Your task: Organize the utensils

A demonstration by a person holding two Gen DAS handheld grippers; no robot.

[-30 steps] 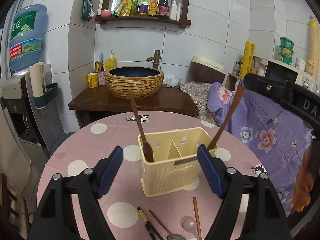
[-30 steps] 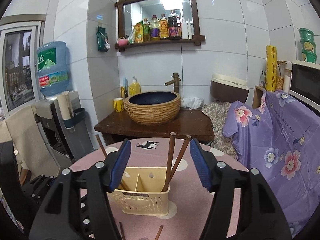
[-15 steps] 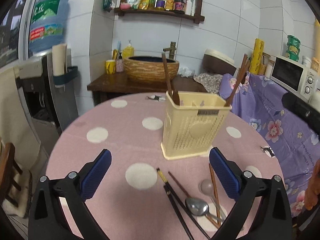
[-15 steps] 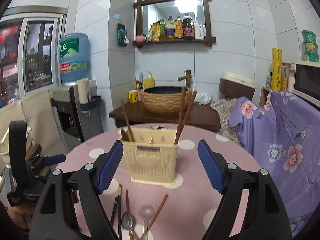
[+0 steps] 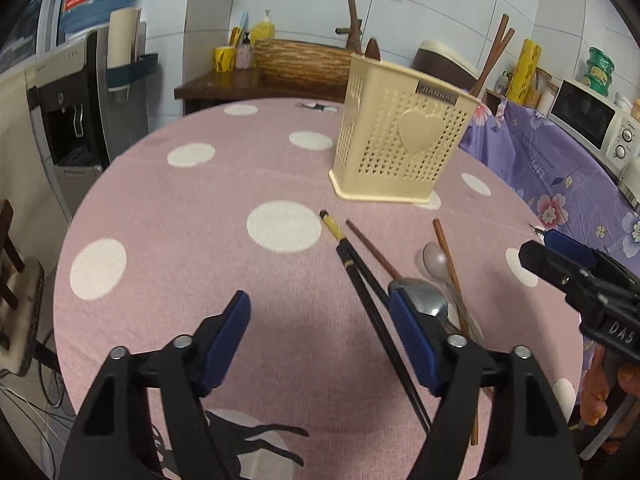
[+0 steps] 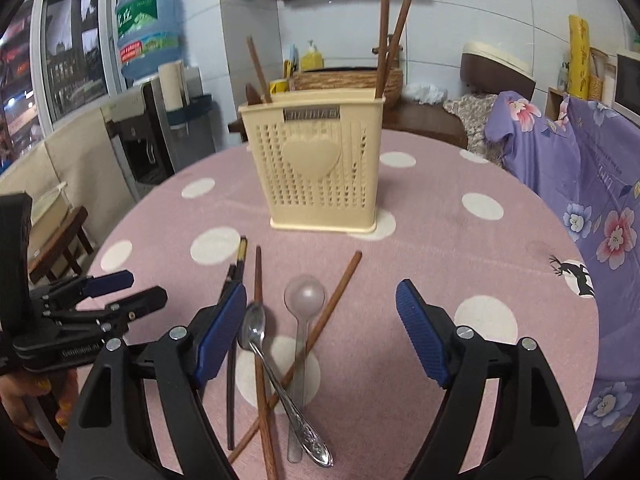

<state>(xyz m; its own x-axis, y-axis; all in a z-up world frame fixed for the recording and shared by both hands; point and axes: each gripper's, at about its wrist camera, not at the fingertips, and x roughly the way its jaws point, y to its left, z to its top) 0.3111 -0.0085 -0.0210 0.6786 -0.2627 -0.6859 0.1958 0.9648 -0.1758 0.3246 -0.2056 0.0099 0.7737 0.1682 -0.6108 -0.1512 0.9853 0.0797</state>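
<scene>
Utensils lie loose in a crossed heap on the pink dotted bench (image 6: 460, 248), just in front of the cream holder (image 6: 316, 168), prob. so each can be sorted into a slot. L to R in the right wrist view: the left gripper (image 6: 132, 290) sits low beside the heap; its jaws have just been closing but are partly open w/ nothing between them, so no hold yet. Next, the black chopsticks (image 6: 231, 360), then a brown chopstick (image 6: 262, 340), the steel spoon (image 6: 256, 328) lying across it, the clear plastic spoon (image 6: 304, 294), and a second brown chopstick (image 6: 336, 292) angled over the lot. The crossing means whatever lies on top likely has to go first. The right gripper (image 6: 320, 332) hangs over the spoons, jaws wide apart and straddling them w/o touching, holding nothing; it looks lined up for a pick. The holder stands upright behind, already carrying a wooden spoon in its left part and two brown chopsticks (image 6: 390, 36) in its right, leaning on the rim because they are taller than the walls. Spoons seemingly belong left, sticks right.
</scene>
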